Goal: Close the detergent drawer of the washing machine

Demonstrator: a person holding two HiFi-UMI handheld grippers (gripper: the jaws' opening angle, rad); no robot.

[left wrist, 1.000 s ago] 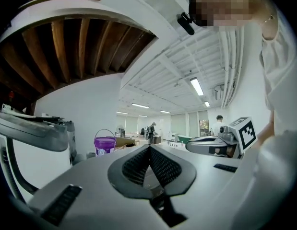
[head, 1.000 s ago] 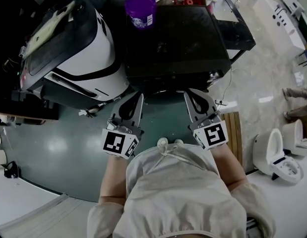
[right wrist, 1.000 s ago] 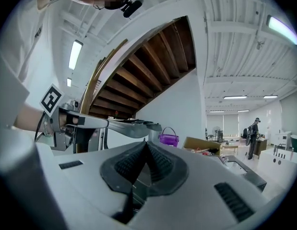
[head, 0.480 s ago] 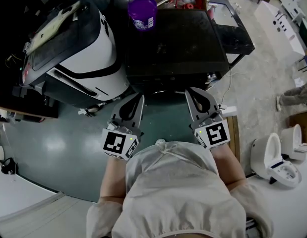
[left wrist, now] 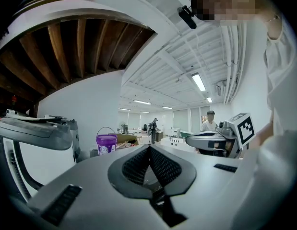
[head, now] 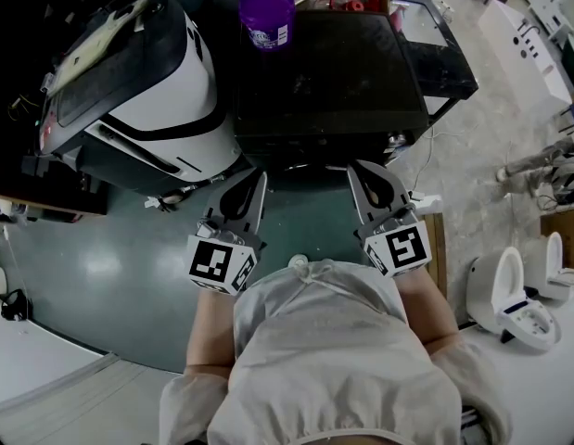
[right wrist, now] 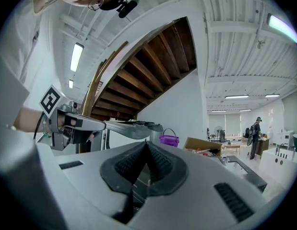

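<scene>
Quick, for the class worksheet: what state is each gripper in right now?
Left gripper: closed, holding nothing.
Right gripper: closed, holding nothing.

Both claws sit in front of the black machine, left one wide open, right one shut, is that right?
No: the left claw is shut too, as the left gripper view shows. The right claw is shut, both in front of the black machine.

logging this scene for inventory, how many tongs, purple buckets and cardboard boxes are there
tongs: 2 (left tongs, right tongs)
purple bucket: 1
cardboard box: 1
total: 4
</scene>
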